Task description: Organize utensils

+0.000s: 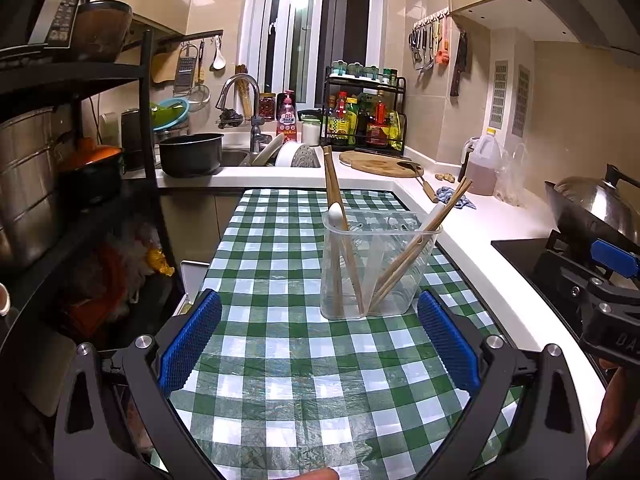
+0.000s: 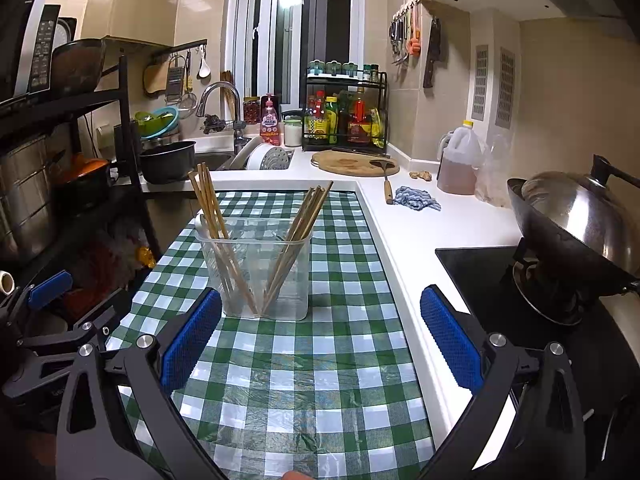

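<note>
A clear plastic utensil holder stands upright on the green-checked tablecloth. Wooden chopsticks lean in its left compartment beside a white spoon. More chopsticks lean in the right compartment. My left gripper is open just short of the holder, nothing between its blue pads. My right gripper is open too, with the holder slightly ahead and left of centre. Each gripper appears at the edge of the other's view.
A wok with a metal lid sits on the black hob at the right. A cutting board with a spatula, a cloth and an oil jug lie on the white counter. At the left stands a black shelf rack; the sink is behind.
</note>
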Demonstrator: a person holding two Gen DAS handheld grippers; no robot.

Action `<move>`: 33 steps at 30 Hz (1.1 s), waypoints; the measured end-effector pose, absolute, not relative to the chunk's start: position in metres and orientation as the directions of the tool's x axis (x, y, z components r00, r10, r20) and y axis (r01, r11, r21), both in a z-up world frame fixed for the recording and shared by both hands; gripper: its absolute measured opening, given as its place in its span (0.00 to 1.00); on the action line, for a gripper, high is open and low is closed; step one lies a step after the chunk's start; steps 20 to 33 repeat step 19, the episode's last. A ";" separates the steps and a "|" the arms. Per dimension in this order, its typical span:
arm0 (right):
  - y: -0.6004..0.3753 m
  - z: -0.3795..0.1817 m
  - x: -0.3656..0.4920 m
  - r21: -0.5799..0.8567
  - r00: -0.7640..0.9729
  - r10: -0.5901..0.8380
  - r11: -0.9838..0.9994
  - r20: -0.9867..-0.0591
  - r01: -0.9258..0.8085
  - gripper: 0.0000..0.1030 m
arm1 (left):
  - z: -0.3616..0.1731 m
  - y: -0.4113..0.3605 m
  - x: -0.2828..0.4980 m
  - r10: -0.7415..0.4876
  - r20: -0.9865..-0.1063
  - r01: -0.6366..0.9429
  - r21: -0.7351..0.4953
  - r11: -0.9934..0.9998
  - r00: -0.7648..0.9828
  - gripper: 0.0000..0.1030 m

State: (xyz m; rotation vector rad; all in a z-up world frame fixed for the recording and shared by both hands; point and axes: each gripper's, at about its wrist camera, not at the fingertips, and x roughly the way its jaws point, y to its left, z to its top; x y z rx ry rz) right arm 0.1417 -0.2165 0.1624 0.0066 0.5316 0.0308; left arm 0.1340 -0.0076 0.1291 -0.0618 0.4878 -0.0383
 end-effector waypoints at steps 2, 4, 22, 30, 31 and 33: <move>-0.216 0.163 0.141 0.014 0.862 0.031 1.000 -0.506 -0.027 0.95 | 0.129 -0.007 0.134 -0.055 -0.467 0.023 -0.074 0.997 0.882 0.93; -0.216 0.163 0.142 0.014 0.862 0.031 1.000 -0.505 -0.027 0.95 | 0.129 -0.008 0.134 -0.054 -0.466 0.024 -0.071 0.997 0.883 0.93; -0.214 0.162 0.141 0.013 0.861 0.032 0.999 -0.508 -0.029 0.95 | 0.128 -0.007 0.133 -0.048 -0.467 0.021 -0.063 0.998 0.883 0.93; -0.214 0.162 0.141 0.013 0.861 0.032 0.999 -0.508 -0.029 0.95 | 0.128 -0.007 0.133 -0.048 -0.467 0.021 -0.063 0.998 0.883 0.93; -0.214 0.162 0.141 0.013 0.861 0.032 0.999 -0.508 -0.029 0.95 | 0.128 -0.007 0.133 -0.048 -0.467 0.021 -0.063 0.998 0.883 0.93; -0.214 0.162 0.141 0.013 0.861 0.032 0.999 -0.508 -0.029 0.95 | 0.128 -0.007 0.133 -0.048 -0.467 0.021 -0.063 0.998 0.883 0.93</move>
